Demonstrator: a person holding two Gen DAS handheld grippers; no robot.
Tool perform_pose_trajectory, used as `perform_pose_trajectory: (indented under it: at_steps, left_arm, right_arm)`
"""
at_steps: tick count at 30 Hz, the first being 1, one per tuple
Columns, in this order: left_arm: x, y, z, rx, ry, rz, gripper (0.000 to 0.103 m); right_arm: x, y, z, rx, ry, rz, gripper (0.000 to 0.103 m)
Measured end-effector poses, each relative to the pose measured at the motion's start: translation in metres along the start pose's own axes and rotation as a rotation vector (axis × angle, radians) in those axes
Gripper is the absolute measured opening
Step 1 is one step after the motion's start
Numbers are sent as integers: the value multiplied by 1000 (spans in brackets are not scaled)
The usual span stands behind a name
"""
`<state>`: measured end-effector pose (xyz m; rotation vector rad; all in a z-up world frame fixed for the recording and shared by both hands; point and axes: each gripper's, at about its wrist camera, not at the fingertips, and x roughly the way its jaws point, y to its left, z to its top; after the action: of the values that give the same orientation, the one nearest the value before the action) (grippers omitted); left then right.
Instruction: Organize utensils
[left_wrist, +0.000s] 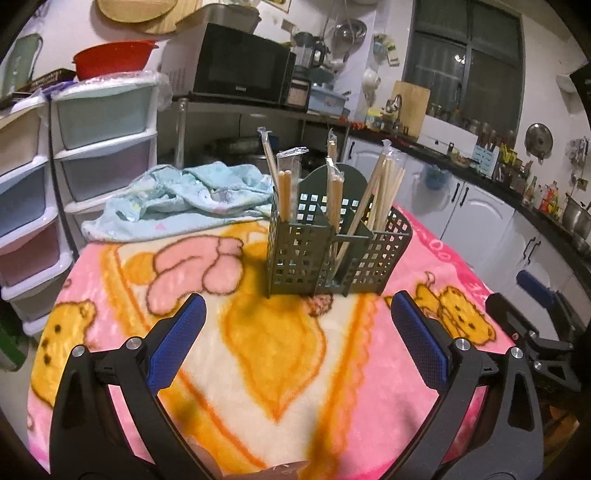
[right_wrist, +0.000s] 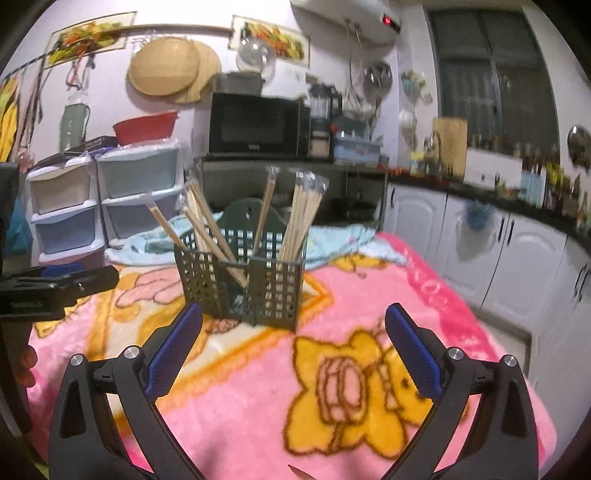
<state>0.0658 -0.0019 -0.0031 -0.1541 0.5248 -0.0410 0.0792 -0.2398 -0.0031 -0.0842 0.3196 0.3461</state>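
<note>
Looking nearly done, by my read: all visible chopsticks (left_wrist: 382, 192) stand in the green holder (left_wrist: 314, 254), none left loose on the pink blanket (left_wrist: 258, 350) in either view. Holder sits mid-table, upright, w/ lattice walls & several compartments; sticks are pale wood, many in clear sleeves, leaning at mixed angles. Left gripper (left_wrist: 299, 332) & right gripper (right_wrist: 293, 334) both hang w/ jaws wide, nothing between, short of the holder. Maybe straightening remains.

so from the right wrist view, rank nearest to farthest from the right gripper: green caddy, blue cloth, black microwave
1. Dark green perforated plastic utensil caddy, just ahead of the right gripper, slightly left.
2. Crumpled light blue cloth, behind the caddy.
3. Black microwave, on the far shelf.
</note>
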Motion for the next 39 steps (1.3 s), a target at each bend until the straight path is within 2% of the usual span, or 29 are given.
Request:
perform_pose_trajectory:
  at_steps: [7,15,39]
  left_arm:
    - [-8,-6,0,4,-37,-7,92]
    - [-17,-7,3,3,-72,-5,92]
    - [-19,-8,2,4,-76,-2,92]
  right_arm:
    - [-14,2,6,7,-74,6,96]
    - [-16,1,6,14,-80,7,96]
    - [-16,0,6,15,-79,8,96]
